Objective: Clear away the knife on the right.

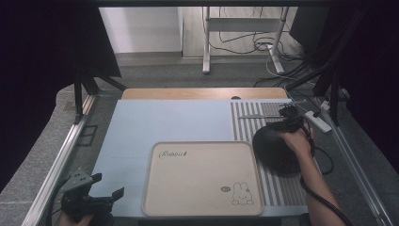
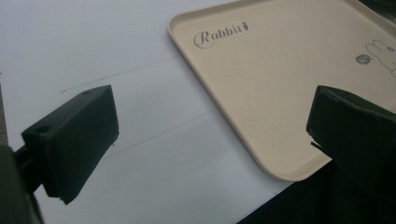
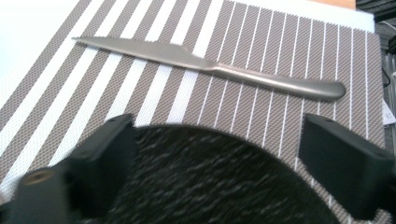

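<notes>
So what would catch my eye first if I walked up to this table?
Probably the beige tray with a small rabbit drawing, lying at the near middle of the table. To its right, on a striped placemat, sits a round black plate under the right gripper, with a metal knife lying just beyond. The left gripper waits, jaws open, at the near left corner.

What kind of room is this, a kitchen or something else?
Probably a lab or workshop with a table-setting mock-up, not a kitchen: a metal-framed table, loose cables on the floor, and a hand-held claw over a dark plate and knife.
</notes>
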The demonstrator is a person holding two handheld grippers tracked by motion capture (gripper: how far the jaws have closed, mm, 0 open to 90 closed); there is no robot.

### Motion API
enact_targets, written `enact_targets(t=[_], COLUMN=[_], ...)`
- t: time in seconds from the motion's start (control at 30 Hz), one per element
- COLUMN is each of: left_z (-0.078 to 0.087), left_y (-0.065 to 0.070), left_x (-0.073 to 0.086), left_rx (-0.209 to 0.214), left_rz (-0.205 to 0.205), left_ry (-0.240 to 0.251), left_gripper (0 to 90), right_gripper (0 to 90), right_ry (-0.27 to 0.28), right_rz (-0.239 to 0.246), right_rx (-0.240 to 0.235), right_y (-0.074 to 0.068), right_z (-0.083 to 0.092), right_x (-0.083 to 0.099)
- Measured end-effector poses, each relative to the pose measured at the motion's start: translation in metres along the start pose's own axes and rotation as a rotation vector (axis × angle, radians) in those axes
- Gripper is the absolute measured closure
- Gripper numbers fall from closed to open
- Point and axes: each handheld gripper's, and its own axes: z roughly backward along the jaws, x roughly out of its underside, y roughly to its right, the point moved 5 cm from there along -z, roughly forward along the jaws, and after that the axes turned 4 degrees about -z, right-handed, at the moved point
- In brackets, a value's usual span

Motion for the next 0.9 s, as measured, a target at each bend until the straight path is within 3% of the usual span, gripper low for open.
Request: enact_targets(t=[0.17, 0.4, 0.47, 0.6, 0.9], left_z=[0.000, 0.000, 0.000, 0.000, 0.000], left_y=[0.000, -0.001, -0.001, -0.001, -0.002], left_x=[0.000, 0.000, 0.000, 0.000, 0.000], left_rx=[0.001, 0.003, 0.005, 0.005, 0.009], left_rz=[0.002, 0.004, 0.005, 0.007, 0.013], left_ry=[0.000, 0.001, 0.002, 0.003, 0.005], left_gripper=[2.4, 2.4, 2.4, 2.4, 2.4], right_gripper=[42.5, 81.4, 89.6, 89.6, 89.6], right_ry=[-0.004, -0.061, -0.071, -0.071, -0.039], right_rz=[-0.011, 0.018, 0.017, -0.010, -0.024], right_rx=[-0.013, -0.079, -0.073, -0.080, -0.028], right_y=[0.005, 0.009, 0.011, 0.017, 0.028], right_z=[-0.006, -0.020, -0.025, -0.036, -0.053], right_x=[-0.007, -0.014, -0.017, -0.024, -0.037])
